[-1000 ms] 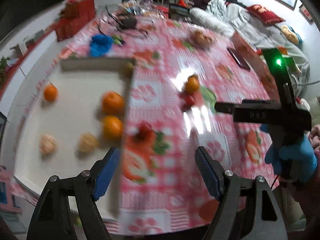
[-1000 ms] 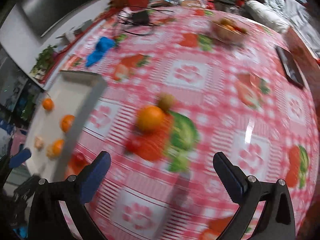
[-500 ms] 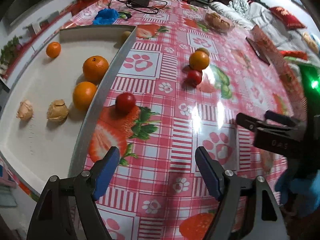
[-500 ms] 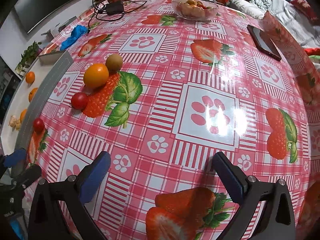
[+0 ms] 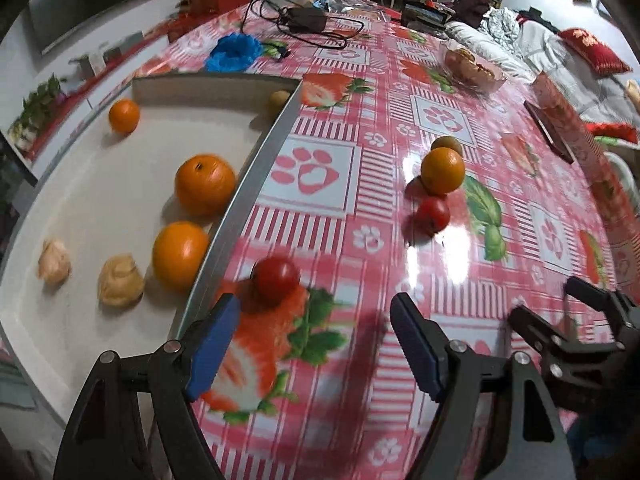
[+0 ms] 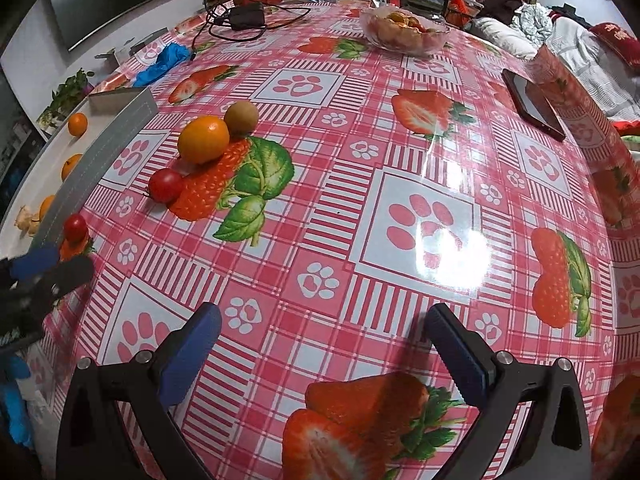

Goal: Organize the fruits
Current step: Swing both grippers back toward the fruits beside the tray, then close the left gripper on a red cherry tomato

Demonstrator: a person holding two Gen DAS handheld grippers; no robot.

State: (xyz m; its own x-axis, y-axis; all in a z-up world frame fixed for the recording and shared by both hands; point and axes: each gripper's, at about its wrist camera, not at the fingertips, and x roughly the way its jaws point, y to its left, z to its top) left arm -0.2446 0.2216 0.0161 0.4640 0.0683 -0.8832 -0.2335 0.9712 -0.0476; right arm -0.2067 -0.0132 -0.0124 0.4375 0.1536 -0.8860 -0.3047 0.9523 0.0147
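My left gripper (image 5: 314, 344) is open over the tablecloth, and a small red tomato (image 5: 276, 281) lies just beyond its left finger, beside the white tray's rim (image 5: 256, 168). In the tray lie three oranges (image 5: 205, 190) and two pale lumpy fruits (image 5: 120, 280). Farther out on the cloth sit an orange (image 5: 443, 171), a brown fruit (image 5: 446, 144) behind it and a second tomato (image 5: 432, 212). My right gripper (image 6: 320, 344) is open and empty over bare cloth. From it the same group is up at the left: orange (image 6: 203, 139), brown fruit (image 6: 241, 117), tomato (image 6: 165, 185).
A glass bowl of snacks (image 6: 404, 30) stands at the far side. A dark phone (image 6: 534, 102) lies by a red box at the right. A blue cloth (image 5: 234, 50) and a charger with cables (image 5: 304, 20) lie beyond the tray.
Both grippers have come down closer to the table. The near tomato now sits closer to the left gripper's fingers. Both jaws stay equally wide.
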